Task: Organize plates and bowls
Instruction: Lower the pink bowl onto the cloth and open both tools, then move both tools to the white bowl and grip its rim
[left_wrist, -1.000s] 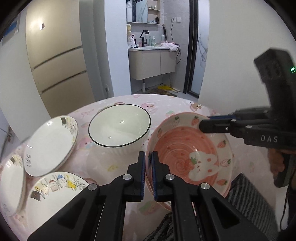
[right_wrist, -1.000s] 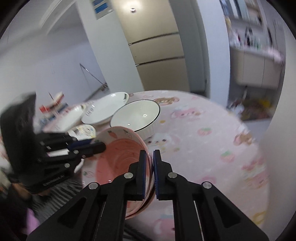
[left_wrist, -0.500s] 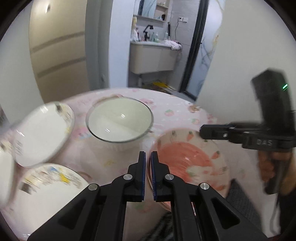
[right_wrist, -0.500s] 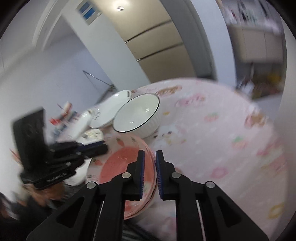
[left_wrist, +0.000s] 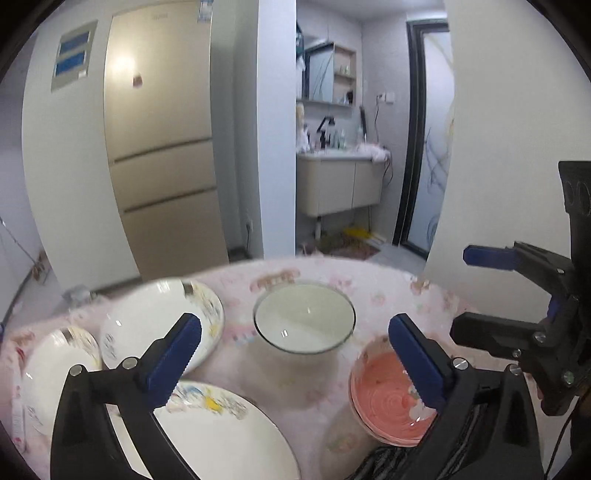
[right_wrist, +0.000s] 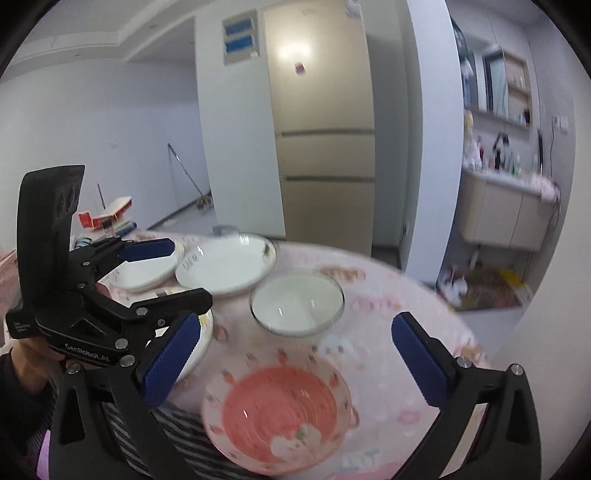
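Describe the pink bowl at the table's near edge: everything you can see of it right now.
The pink bowl looks like glazed ceramic: a salmon-pink inside with a spiral pattern, a pale rim printed with small strawberries and carrots, and a white cartoon figure low on the inner wall. It sits upright and empty on the pink tablecloth at the table's near edge, nearer the camera than the white bowl and apart from it. Neither pair of tongs touches it: both stand wide open above it, nothing between them. Motion blur hides finer detail.

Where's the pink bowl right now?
Pink bowl sits on the table's near edge, low centre in the right wrist view, just in front of the white bowl, free of both claws.
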